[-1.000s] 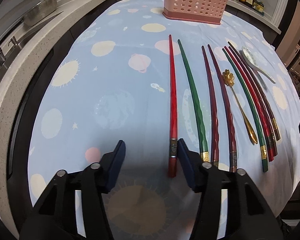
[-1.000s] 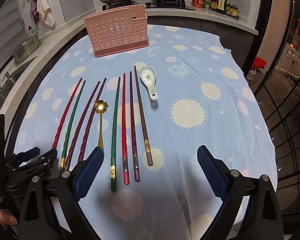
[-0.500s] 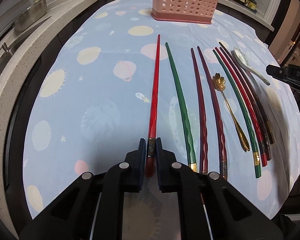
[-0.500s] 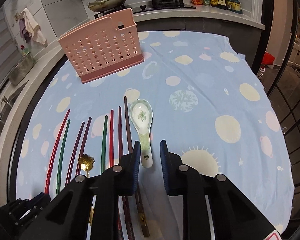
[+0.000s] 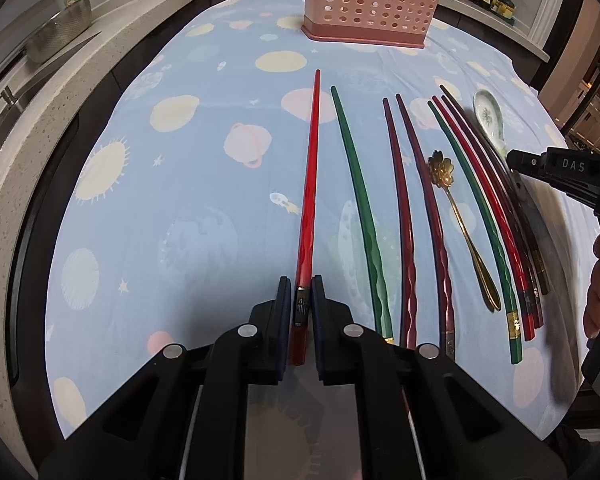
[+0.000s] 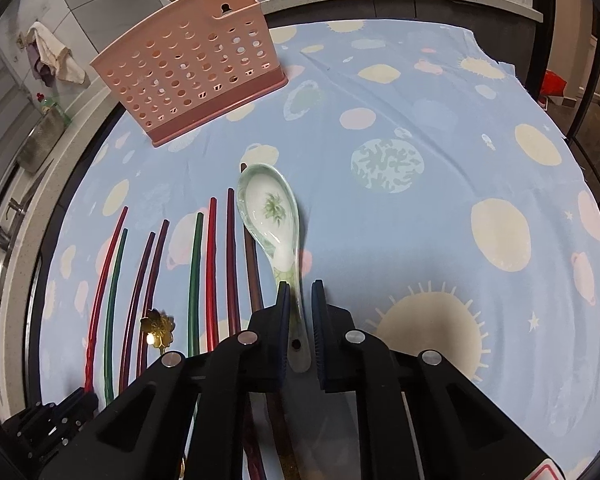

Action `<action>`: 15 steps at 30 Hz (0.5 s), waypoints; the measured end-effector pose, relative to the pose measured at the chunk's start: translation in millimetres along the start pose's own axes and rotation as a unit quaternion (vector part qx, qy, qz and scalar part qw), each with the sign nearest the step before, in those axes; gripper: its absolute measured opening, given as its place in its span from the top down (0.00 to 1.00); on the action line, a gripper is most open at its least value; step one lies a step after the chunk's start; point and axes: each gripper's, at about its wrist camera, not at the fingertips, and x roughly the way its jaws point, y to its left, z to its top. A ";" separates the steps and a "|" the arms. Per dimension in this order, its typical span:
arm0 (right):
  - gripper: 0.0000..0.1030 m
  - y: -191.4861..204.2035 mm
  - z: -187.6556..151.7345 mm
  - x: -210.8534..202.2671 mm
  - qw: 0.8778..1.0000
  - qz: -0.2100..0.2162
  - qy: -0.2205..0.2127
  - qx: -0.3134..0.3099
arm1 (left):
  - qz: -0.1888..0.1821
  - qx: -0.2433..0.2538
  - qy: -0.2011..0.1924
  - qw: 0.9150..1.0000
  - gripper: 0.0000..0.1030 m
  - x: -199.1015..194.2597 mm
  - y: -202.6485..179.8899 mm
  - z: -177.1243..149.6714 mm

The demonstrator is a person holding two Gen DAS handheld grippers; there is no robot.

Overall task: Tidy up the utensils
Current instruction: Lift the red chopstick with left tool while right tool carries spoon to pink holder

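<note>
The tablecloth point(image 5: 188, 208) looked like thin matt cloth, lightly creased, printed with pale planets and suns. On it the red chopstick point(image 5: 310, 184) was glossy and lacquered, faceted toward its near end, with a small metal-looking band there. The green chopstick point(image 5: 360, 200) just right of it shone the same way. The flower-headed spoon point(image 5: 456, 216) was polished gold-toned metal. The soup spoon point(image 6: 272, 216) looked like glazed ceramic, smooth and shiny. At the far side the pink holder point(image 6: 188, 76) was matt perforated plastic. The left gripper point(image 5: 301, 312) and right gripper point(image 6: 300, 316) were matt black plastic with bright metal pins; their pads point(image 5: 286, 304) looked finely ribbed.
</note>
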 end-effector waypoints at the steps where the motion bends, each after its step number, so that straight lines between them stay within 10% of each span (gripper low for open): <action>1: 0.90 0.6 -1.0 0.2 1.000 0.003 0.002 -0.001 | 0.000 0.000 0.000 1.000 0.91 0.1 0.2 -0.1; 15: 0.93 -2.7 -16.9 -12.0 1.000 0.001 -0.008 0.003 | -0.016 -0.014 -0.001 1.000 0.90 -7.3 4.3 -8.3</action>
